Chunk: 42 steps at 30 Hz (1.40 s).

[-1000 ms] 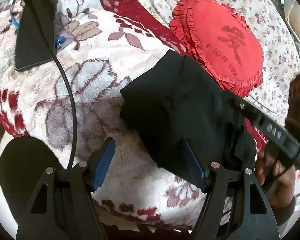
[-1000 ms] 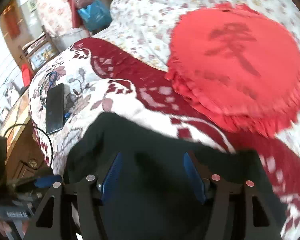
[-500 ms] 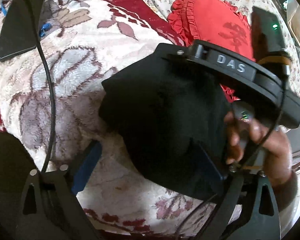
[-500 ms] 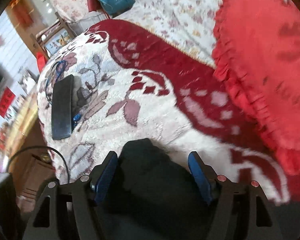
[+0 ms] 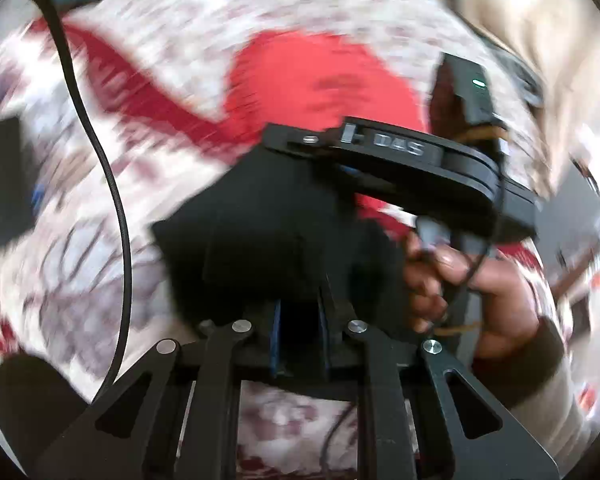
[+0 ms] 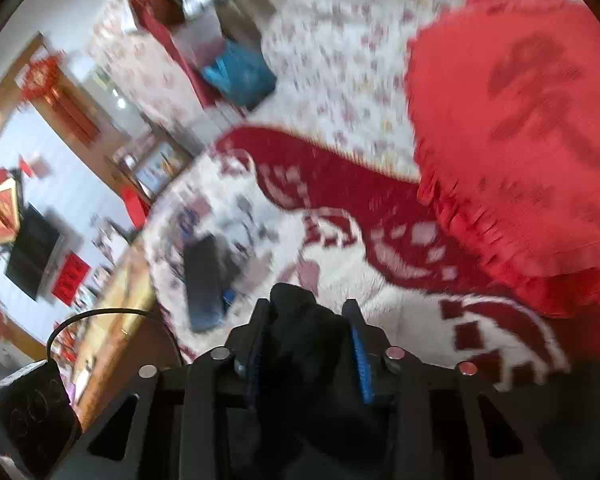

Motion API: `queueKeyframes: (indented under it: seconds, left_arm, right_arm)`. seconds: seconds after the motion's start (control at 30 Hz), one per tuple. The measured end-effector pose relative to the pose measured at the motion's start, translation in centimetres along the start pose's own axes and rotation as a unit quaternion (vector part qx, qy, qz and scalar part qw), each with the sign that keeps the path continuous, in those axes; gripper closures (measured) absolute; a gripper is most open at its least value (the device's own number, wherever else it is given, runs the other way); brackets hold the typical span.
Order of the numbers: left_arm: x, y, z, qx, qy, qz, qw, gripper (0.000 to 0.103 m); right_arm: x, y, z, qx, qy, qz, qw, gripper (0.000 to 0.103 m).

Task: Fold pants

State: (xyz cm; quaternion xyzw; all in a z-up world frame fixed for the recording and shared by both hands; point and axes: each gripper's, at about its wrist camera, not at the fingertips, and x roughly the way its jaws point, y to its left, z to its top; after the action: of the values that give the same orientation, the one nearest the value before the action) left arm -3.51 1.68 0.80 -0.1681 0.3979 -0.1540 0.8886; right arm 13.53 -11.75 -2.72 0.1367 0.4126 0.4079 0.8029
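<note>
Home bedroom: blanketed bed (image 6: pixel 400 320), cushion (image 6: pixel 520 140)

obstacles: red cushion (image 6: pixel 520 120) far right, phone (image 6: pixel 204 280) left | free: blanket (image 6: pixel 400 312) between

A soft bed blanket (image 6: pixel 400 300) in white and dark red, with flower shapes. On it, a round red pillow (image 6: pixel 532 120) with a frilly edge. Beyond, a white flowery cover (image 6: pixel 340 40) and a blue bag (image 6: pixel 240 76). White wall (image 6: pixel 60 184) with red decorations (image 6: pixel 56 96) and a dark screen (image 6: pixel 32 256). Bright daylight, all blurry.
</note>
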Motion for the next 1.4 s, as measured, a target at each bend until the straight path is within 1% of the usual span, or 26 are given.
queueKeyframes:
  seconds: [0.07,0.17,0.27,0.33,0.37,0.43,0.5,0.53,0.57,0.6,0.67,0.73,0.8,0.83,0.87,0.93,1.0,1.07,1.13,1.17,1.2,1.23,1.33,1.37,1.4]
  left_arm:
    - [0.0,-2.6,0.0,0.042,-0.004,-0.019,0.9989,0.089]
    - [0.9,-5.6,-0.5,0.082,0.007,-0.044,0.9956,0.089]
    - [2.6,-8.1,-1.1,0.113,0.016,-0.043,0.9925,0.089]
    - [3.6,-9.5,-1.3,0.128,0.026,-0.049,0.9903,0.089]
    - [4.1,-10.1,-1.5,0.136,0.031,-0.047,0.9892,0.089]
    - [5.1,-11.6,-2.4,0.163,0.048,-0.048,0.9843,0.089]
    - [6.1,-13.1,-3.1,0.187,0.059,-0.053,0.9791,0.089]
    - [6.6,-13.5,-3.3,0.198,0.064,-0.054,0.9766,0.089]
    - [7.2,-14.2,-3.8,0.212,0.071,-0.054,0.9733,0.089]
    - [7.8,-14.6,-4.1,0.224,0.081,-0.055,0.9697,0.088]
    - [8.2,-15.1,-4.4,0.243,0.097,-0.063,0.963,0.086]
    - [7.7,-15.2,-4.5,0.25,0.109,-0.086,0.9583,0.08]
    - [6.2,-15.4,-4.5,0.264,0.108,-0.104,0.9527,0.078]
    - [5.6,-15.4,-4.3,0.272,0.109,-0.114,0.9495,0.073]
    - [4.3,-15.4,-4.6,0.28,0.11,-0.125,0.9455,0.071]
    - [2.8,-15.4,-4.4,0.29,0.106,-0.131,0.9421,0.059]
    - [1.1,-15.2,-4.1,0.299,0.095,-0.131,0.9403,0.055]
    - [-0.1,-14.5,-3.1,0.298,0.086,-0.127,0.9422,0.055]
    - [-1.2,-13.3,-2.6,0.288,0.077,-0.116,0.9476,0.054]
    - [-1.7,-12.6,-2.4,0.282,0.069,-0.104,0.9512,0.052]
    - [-2.0,-11.7,-1.8,0.276,0.06,-0.089,0.9552,0.046]
    - [-2.2,-10.7,-1.2,0.264,0.052,-0.075,0.9602,0.042]
    - [-1.5,-8.2,-0.6,0.228,0.052,-0.055,0.9707,0.04]
    - [-1.1,-7.5,-0.5,0.215,0.055,-0.044,0.974,0.04]
    - [-0.6,-7.1,-0.5,0.208,0.058,-0.036,0.9757,0.04]
  right_arm:
    - [-3.1,-0.2,-0.1,0.007,-0.026,0.008,1.0,0.071]
    - [-7.5,-1.2,-1.0,0.014,-0.057,-0.009,0.998,0.071]
    - [-11.3,-3.3,-2.6,0.036,-0.081,-0.036,0.995,0.071]
    - [-13.4,-4.8,-3.8,0.055,-0.098,-0.05,0.992,0.071]
    - [-14.2,-5.5,-4.3,0.065,-0.103,-0.055,0.991,0.071]
    - [-15.2,-6.7,-5.3,0.075,-0.103,-0.072,0.989,0.071]
    - [-15.8,-7.7,-6.3,0.089,-0.099,-0.098,0.986,0.071]
    - [-16.2,-8.2,-6.8,0.096,-0.102,-0.122,0.982,0.071]
    - [-16.6,-8.6,-7.2,0.106,-0.107,-0.137,0.979,0.071]
    - [-17.0,-9.2,-7.6,0.123,-0.111,-0.14,0.976,0.069]
    - [-17.8,-10.4,-8.6,0.162,-0.115,-0.135,0.971,0.047]
    - [-19.0,-11.2,-9.5,0.187,-0.13,-0.136,0.964,0.045]
    - [-19.8,-11.3,-9.9,0.194,-0.133,-0.14,0.962,0.044]
    - [-20.2,-11.3,-10.1,0.196,-0.132,-0.142,0.961,0.043]
    - [-20.4,-11.1,-10.3,0.195,-0.133,-0.141,0.962,0.041]
    - [-20.8,-10.7,-10.7,0.189,-0.133,-0.136,0.963,0.038]
    - [-20.7,-10.1,-11.2,0.186,-0.128,-0.13,0.965,0.037]
    - [-20.4,-9.6,-11.8,0.182,-0.119,-0.119,0.969,0.036]
    - [-19.8,-9.0,-12.4,0.175,-0.103,-0.118,0.972,0.036]
    - [-19.6,-8.6,-12.7,0.167,-0.093,-0.121,0.974,0.036]
    - [-19.3,-8.3,-13.0,0.156,-0.081,-0.129,0.976,0.036]
    - [-19.1,-7.9,-13.2,0.146,-0.072,-0.136,0.977,0.036]
    - [-18.3,-6.5,-13.6,0.102,-0.055,-0.17,0.979,0.036]
    - [-17.7,-6.0,-13.5,0.082,-0.045,-0.188,0.978,0.036]
    - [-16.9,-5.6,-13.1,0.059,-0.033,-0.218,0.974,0.035]
